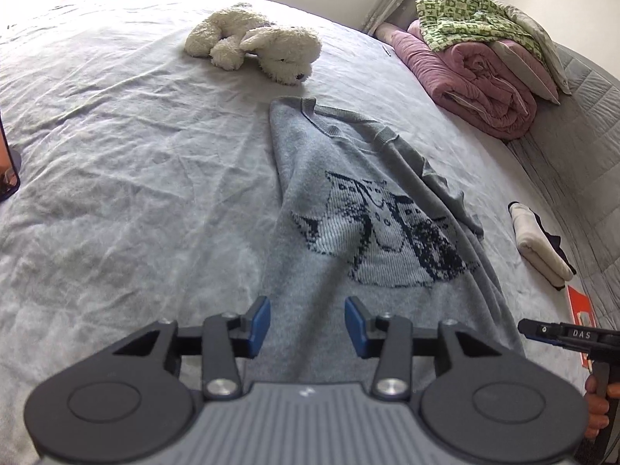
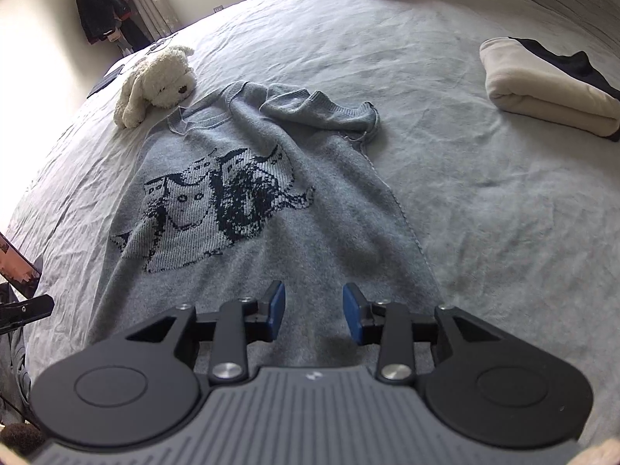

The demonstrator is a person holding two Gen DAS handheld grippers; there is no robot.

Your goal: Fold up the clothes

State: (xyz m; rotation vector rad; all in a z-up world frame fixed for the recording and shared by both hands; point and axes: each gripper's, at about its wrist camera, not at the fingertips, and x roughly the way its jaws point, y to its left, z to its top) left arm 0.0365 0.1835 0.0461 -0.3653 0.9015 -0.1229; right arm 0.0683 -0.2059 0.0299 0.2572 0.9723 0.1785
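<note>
A: Status of each claw?
B: Left claw and right claw: jaws parted, holding nothing. Grey sweater lies ahead on the bed, sleeve folded inward.
A: Step?
B: Likely mid-fold; grip the near hem.

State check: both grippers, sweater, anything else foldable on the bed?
left hand-held gripper: open, empty
right hand-held gripper: open, empty
sweater: flat, one sleeve folded across
cream garment: folded
pink quilt: folded
green blanket: loosely piled on quilt
</note>
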